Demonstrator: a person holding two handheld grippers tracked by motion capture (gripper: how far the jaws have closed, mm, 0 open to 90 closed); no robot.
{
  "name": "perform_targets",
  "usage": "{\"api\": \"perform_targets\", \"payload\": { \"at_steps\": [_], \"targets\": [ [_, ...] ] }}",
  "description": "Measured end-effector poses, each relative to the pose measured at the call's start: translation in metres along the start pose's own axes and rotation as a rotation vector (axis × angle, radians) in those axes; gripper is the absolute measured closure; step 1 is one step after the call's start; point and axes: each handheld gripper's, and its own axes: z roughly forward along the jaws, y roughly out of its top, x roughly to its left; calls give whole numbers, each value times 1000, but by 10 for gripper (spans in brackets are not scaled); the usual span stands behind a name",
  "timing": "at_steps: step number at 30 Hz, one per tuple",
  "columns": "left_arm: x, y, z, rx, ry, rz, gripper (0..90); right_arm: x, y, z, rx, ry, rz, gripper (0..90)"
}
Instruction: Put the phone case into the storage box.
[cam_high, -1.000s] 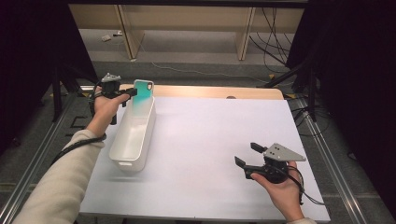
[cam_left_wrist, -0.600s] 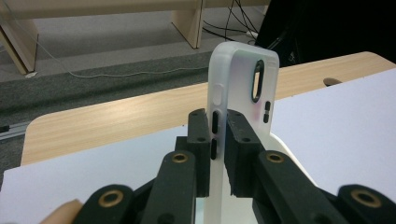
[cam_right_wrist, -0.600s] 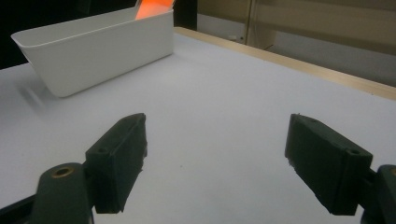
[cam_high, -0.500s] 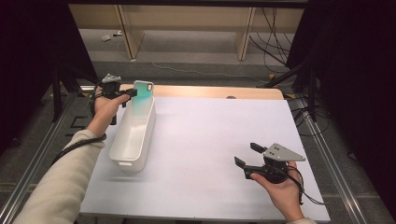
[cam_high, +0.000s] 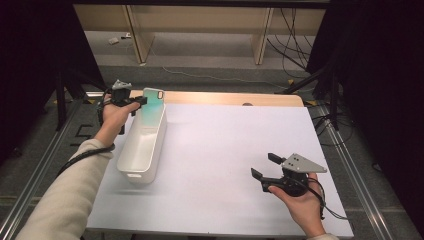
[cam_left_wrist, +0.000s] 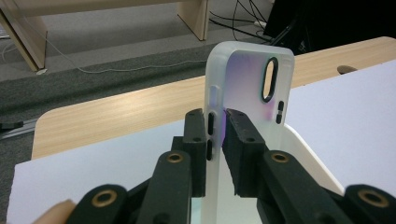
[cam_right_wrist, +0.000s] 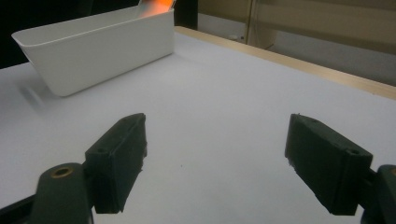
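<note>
Phone case (cam_left_wrist: 247, 93) upright, between left claw (cam_left_wrist: 218, 140) pads

- A lab or recording rig, not a home: the white-covered wooden tabletop (cam_high: 225, 150) sits inside a frame of metal rails (cam_high: 360, 180).
- Beyond the tabletop, loose black cables (cam_high: 295, 45) trail over grey carpet.
- Black curtains (cam_high: 380, 75) flank the tabletop.

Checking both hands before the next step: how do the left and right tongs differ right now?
The left tongs pinch a translucent phone case upright over the white bin; the right tongs stand wide open and empty. The left sits at the table's far edge, the right near the front. Both have black jaws.
</note>
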Motion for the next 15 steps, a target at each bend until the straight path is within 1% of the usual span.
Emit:
{"api": "perform_targets", "payload": {
  "at_steps": [4, 6, 8, 15],
  "targets": [
    [-1, -1, 1, 0, 8, 0, 765, 0, 0, 0, 4, -3, 0, 219],
    [-3, -1, 2, -10, 14, -9, 739, 0, 0, 0, 1, -1, -1, 219],
    [-3, 0, 2, -8, 17, -10, 724, 0, 0, 0, 2, -1, -1, 219],
    [-5, 3, -2, -13, 30, 0, 638, 0, 0, 0, 3, -2, 1, 218]
  ]
}}
